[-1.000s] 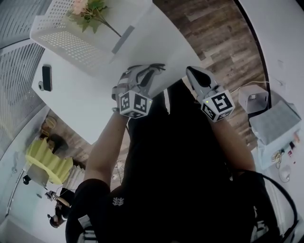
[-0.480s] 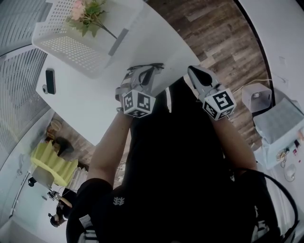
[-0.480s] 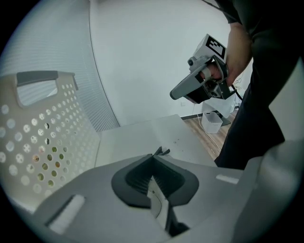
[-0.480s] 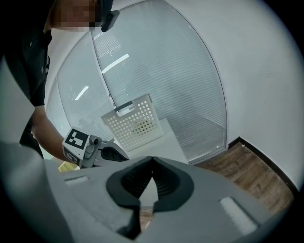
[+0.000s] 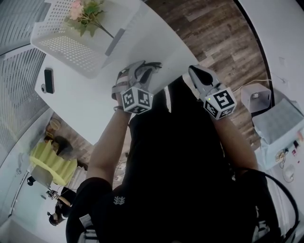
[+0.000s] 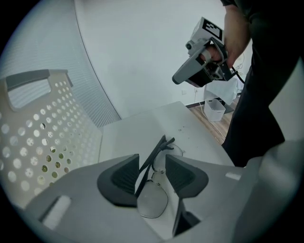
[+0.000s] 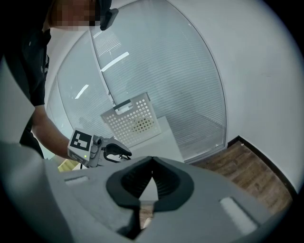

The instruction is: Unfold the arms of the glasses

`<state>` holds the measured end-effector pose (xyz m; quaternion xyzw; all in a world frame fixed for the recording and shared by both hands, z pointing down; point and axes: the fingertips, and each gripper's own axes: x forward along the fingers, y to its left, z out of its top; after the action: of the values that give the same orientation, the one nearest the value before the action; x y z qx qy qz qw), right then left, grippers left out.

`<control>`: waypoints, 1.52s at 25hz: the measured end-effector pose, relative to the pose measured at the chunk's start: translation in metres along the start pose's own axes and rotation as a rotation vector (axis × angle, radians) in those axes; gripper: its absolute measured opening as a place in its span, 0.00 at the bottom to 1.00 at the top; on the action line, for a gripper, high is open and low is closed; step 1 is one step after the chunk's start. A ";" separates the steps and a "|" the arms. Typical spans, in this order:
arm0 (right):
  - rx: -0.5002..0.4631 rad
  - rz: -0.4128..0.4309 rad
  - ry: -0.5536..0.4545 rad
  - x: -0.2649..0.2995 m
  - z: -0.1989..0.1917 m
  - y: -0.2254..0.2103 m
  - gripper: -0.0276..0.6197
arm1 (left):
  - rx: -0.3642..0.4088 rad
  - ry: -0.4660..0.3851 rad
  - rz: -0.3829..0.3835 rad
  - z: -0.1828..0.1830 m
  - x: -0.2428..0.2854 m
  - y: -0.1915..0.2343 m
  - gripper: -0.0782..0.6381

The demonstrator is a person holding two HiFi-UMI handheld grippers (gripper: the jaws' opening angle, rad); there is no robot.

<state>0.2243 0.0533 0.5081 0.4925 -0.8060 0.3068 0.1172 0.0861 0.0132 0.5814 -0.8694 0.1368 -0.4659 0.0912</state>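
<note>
The thin dark-framed glasses (image 6: 153,201) lie on the white table (image 5: 95,99), one black arm (image 6: 153,156) slanting up and away from the clear lenses. My left gripper (image 6: 152,167) hangs over them pointing steeply down. Its jaws have just been opening and stand on either side of the glasses, the pads not pressing on them. In the head view the left gripper (image 5: 145,71) is near the table's front edge. My right gripper (image 5: 195,72) is held off the edge to the right, shut with nothing between its pads (image 7: 152,174).
A white perforated basket (image 5: 71,42) with artificial flowers (image 5: 88,12) stands at the back of the table. A small black device (image 5: 46,78) lies at the left. Wooden floor (image 5: 223,38) lies beyond the table's right edge, with a small white bin (image 6: 213,108) on it.
The left gripper's jaws, nearly together half a second ago, now stand wide apart over the glasses. The right gripper has stayed where it was, shut.
</note>
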 end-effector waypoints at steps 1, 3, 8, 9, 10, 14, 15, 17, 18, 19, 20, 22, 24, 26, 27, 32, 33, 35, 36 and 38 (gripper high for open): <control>0.001 0.000 0.001 -0.001 -0.001 -0.001 0.04 | -0.006 -0.003 0.006 0.003 0.000 0.003 0.36; 0.006 -0.001 0.003 -0.002 -0.002 -0.003 0.04 | -0.013 -0.014 0.020 0.012 -0.001 0.006 0.20; 0.010 0.009 0.002 -0.001 0.001 -0.004 0.04 | -0.037 -0.037 0.023 0.027 -0.006 0.002 0.13; 0.008 0.014 0.001 0.001 0.002 -0.004 0.04 | -0.044 -0.039 0.023 0.027 -0.006 0.001 0.13; 0.005 0.020 0.002 0.003 0.003 -0.003 0.04 | -0.053 -0.042 0.024 0.028 -0.007 0.001 0.13; -0.002 0.071 0.001 0.013 0.010 0.004 0.04 | -0.083 -0.071 0.038 0.032 -0.013 0.005 0.13; 0.000 0.101 -0.003 0.016 0.013 0.009 0.04 | -0.087 -0.085 0.041 0.034 -0.016 0.007 0.13; 0.004 0.180 -0.007 0.023 0.019 0.023 0.04 | -0.090 -0.117 0.048 0.039 -0.022 0.009 0.13; 0.004 0.221 -0.008 0.027 0.022 0.031 0.06 | -0.090 -0.131 0.051 0.041 -0.026 0.009 0.13; 0.007 0.259 -0.007 0.031 0.026 0.039 0.23 | -0.092 -0.143 0.056 0.043 -0.030 0.009 0.13; 0.016 0.294 0.001 0.035 0.028 0.047 0.36 | -0.096 -0.151 0.062 0.043 -0.034 0.010 0.13; 0.039 0.348 0.045 0.044 0.029 0.059 0.37 | -0.114 -0.160 0.077 0.043 -0.040 0.011 0.13; 0.040 0.364 0.103 0.055 0.024 0.067 0.37 | -0.134 -0.166 0.094 0.041 -0.046 0.012 0.13; 0.025 0.365 0.140 0.064 0.020 0.072 0.37 | -0.151 -0.167 0.108 0.038 -0.051 0.014 0.13; 0.023 0.378 0.149 0.067 0.020 0.077 0.37 | -0.159 -0.169 0.115 0.036 -0.053 0.015 0.13; 0.015 0.470 0.164 0.073 0.027 0.105 0.34 | -0.179 -0.188 0.140 0.028 -0.063 0.019 0.13; 0.015 0.478 0.164 0.074 0.028 0.107 0.33 | -0.188 -0.191 0.146 0.027 -0.065 0.020 0.13; 0.013 0.483 0.168 0.076 0.031 0.110 0.30 | -0.203 -0.198 0.158 0.024 -0.069 0.022 0.13; 0.008 0.477 0.172 0.078 0.031 0.109 0.28 | -0.208 -0.204 0.161 0.022 -0.070 0.022 0.13; -0.002 0.465 0.182 0.083 0.031 0.110 0.28 | -0.214 -0.214 0.162 0.020 -0.074 0.023 0.13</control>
<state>0.0926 0.0106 0.4830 0.2639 -0.8840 0.3680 0.1161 0.0601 0.0155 0.5059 -0.9049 0.2450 -0.3447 0.0493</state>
